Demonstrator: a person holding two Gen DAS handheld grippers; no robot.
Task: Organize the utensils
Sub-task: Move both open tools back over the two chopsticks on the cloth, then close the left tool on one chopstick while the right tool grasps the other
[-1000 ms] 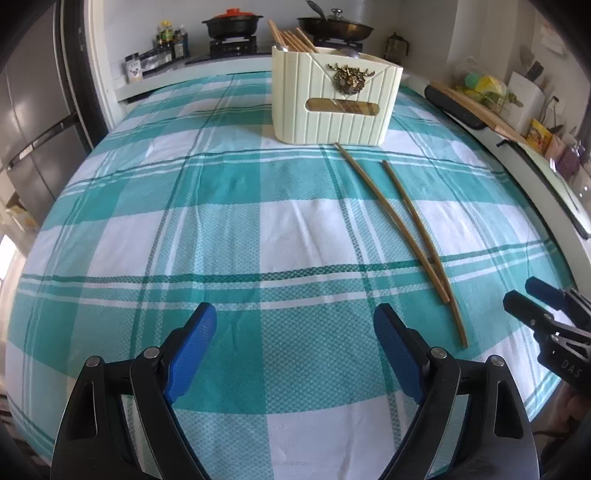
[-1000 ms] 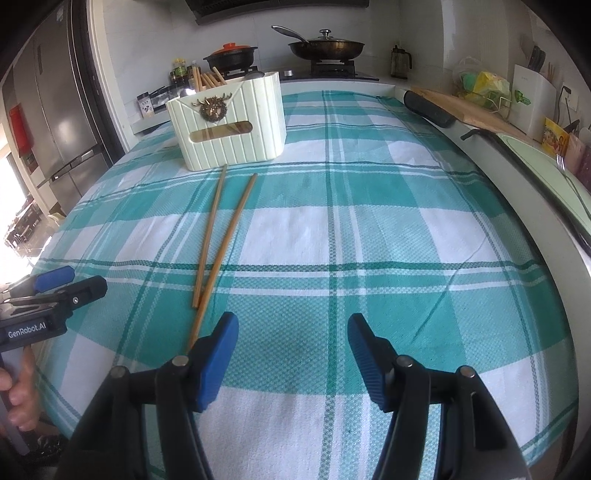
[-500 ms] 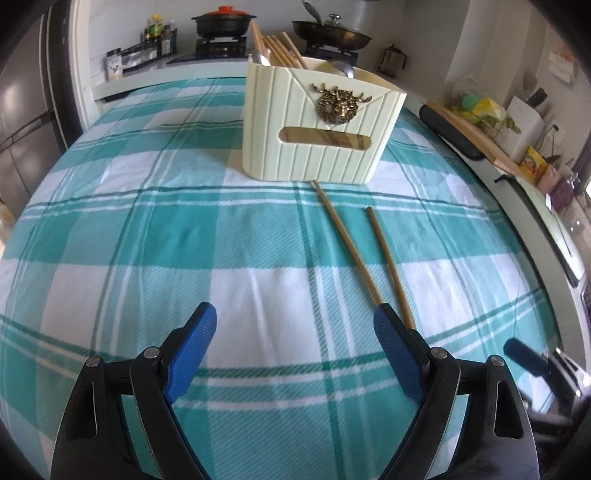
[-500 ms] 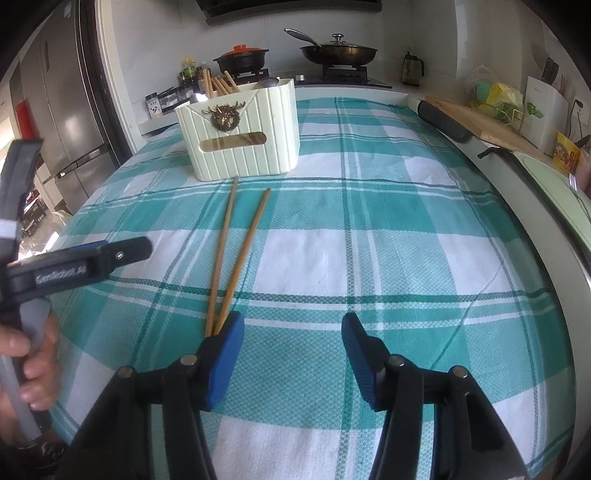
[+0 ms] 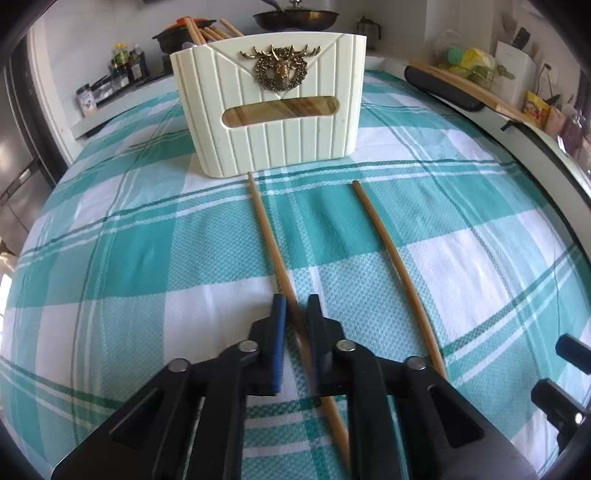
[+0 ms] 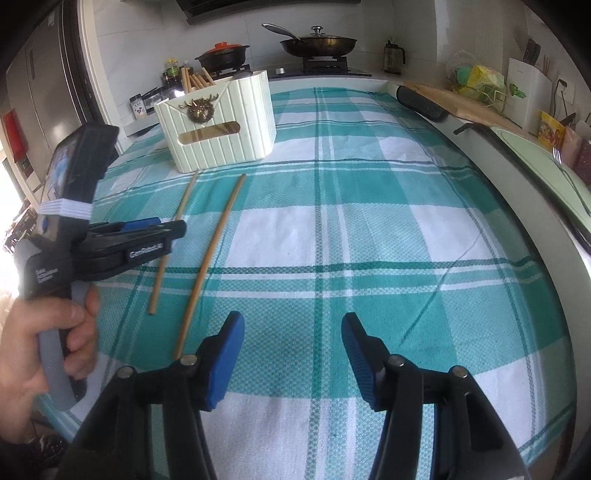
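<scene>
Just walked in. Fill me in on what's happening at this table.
A person with a gripper in each hand is tidying chopsticks into the cream holder, which already has several standing in it. The left gripper has its fingers closed around the left chopstick, which seems to be still on the checked cloth. The right chopstick lies loose beside it. The right gripper is open over the cloth with nothing between its fingers.

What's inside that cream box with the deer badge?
Several chopsticks stick up out of the box at its back corner, and something wooden shows through the front slot. The walls hide the rest of the inside.
</scene>
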